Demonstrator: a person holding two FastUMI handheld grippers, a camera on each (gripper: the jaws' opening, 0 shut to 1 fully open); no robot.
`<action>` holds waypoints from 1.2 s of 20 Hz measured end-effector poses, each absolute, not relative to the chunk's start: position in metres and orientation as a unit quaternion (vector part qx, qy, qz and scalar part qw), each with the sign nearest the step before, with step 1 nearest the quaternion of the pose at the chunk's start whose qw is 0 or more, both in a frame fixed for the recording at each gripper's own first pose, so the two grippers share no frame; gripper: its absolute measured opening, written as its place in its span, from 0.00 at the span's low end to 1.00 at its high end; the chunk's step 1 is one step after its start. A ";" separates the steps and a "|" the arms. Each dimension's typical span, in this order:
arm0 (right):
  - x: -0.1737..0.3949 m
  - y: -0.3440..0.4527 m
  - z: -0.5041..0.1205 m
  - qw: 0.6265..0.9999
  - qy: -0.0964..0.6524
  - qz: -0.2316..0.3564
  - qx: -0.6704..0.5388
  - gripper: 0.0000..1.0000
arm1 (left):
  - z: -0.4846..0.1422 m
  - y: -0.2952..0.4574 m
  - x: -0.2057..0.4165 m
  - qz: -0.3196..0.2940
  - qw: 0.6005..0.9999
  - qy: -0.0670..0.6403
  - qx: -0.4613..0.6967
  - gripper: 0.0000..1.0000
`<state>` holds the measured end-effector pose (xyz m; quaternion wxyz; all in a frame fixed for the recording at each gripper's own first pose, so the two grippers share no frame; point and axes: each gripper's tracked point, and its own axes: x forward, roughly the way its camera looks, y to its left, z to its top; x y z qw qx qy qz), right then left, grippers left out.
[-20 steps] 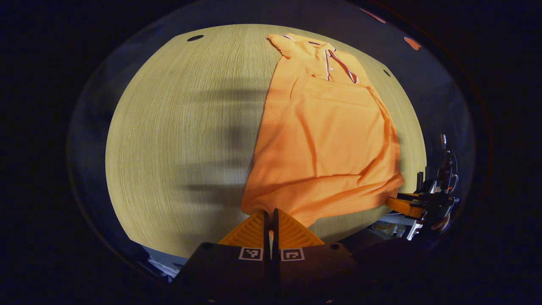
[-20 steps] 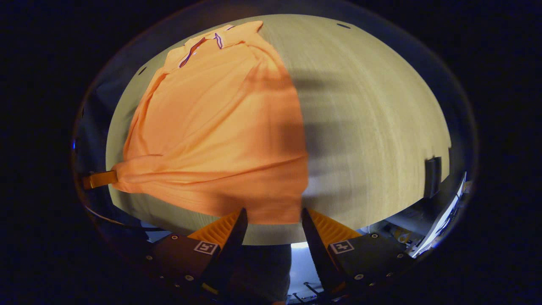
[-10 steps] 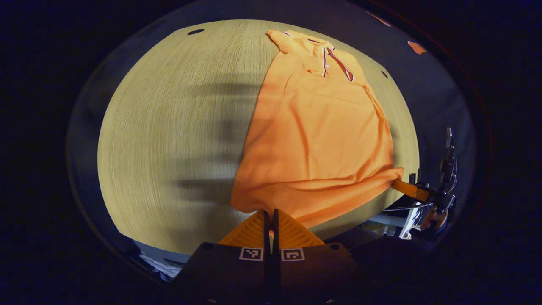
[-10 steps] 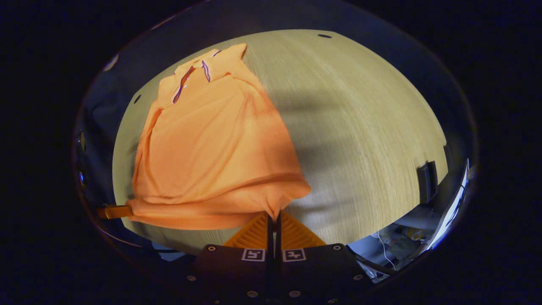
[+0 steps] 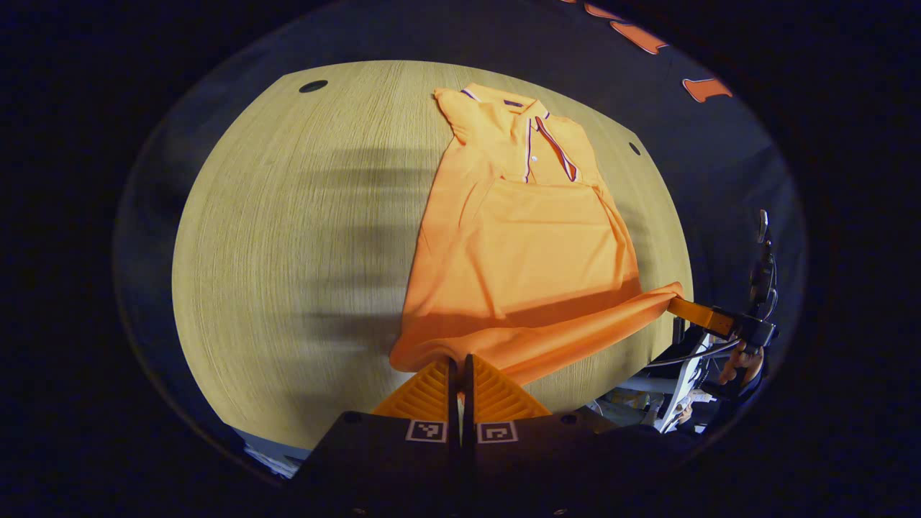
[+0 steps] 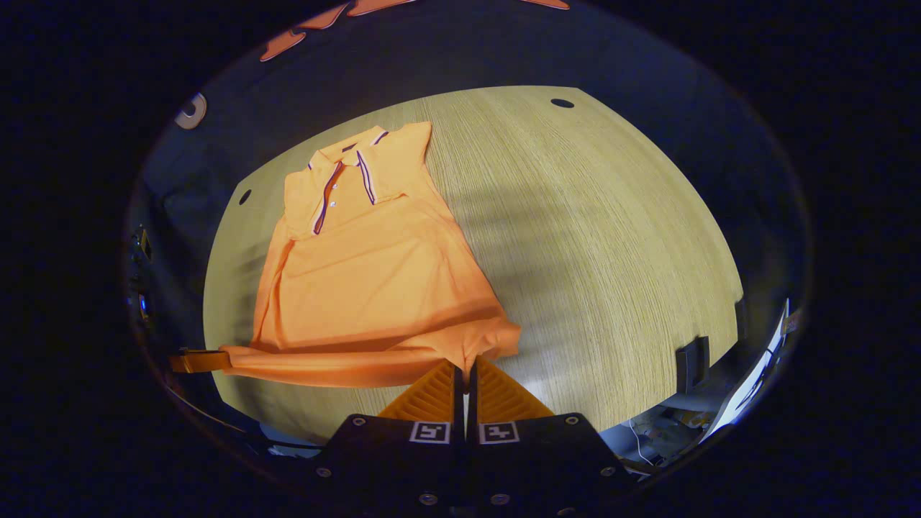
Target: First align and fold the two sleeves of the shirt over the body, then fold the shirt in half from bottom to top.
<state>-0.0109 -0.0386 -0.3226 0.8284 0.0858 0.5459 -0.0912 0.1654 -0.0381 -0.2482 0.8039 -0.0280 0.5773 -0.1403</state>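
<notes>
An orange polo shirt (image 5: 525, 237) lies on the wooden table (image 5: 288, 252), collar at the far end, both sleeves folded in over the body. My left gripper (image 5: 459, 362) is shut on one corner of the bottom hem. My right gripper (image 6: 466, 365) is shut on the other hem corner. The hem (image 6: 345, 363) hangs lifted and stretched between the two, above the table's near edge. In the left gripper view the right gripper (image 5: 694, 311) shows far right with a hand behind it. In the right gripper view the left gripper (image 6: 194, 360) shows far left.
The table has small dark round holes (image 5: 313, 86) near its far corners (image 6: 562, 103). A dark block (image 6: 691, 356) sits at the table's right edge in the right gripper view. Bare wood lies beside the shirt (image 6: 597, 237). Cables and clutter show below the near edge (image 5: 676, 403).
The right gripper went from open to shut on the hem corner. Both grippers then lifted the hem off the table, pulling it taut and drawing back from the collar.
</notes>
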 end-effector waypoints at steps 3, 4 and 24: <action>0.016 -0.043 -0.304 0.842 0.531 -0.079 0.061 0.00 | -0.234 -0.046 0.192 -0.141 0.811 0.567 -0.034 0.01; 0.028 -0.041 -0.302 0.842 0.531 -0.067 0.063 0.00 | -0.228 -0.045 0.202 -0.135 0.817 0.560 -0.030 0.01; 0.216 -0.065 -0.305 0.837 0.547 0.011 0.026 0.01 | -0.207 -0.077 0.379 -0.062 0.842 0.536 0.000 0.01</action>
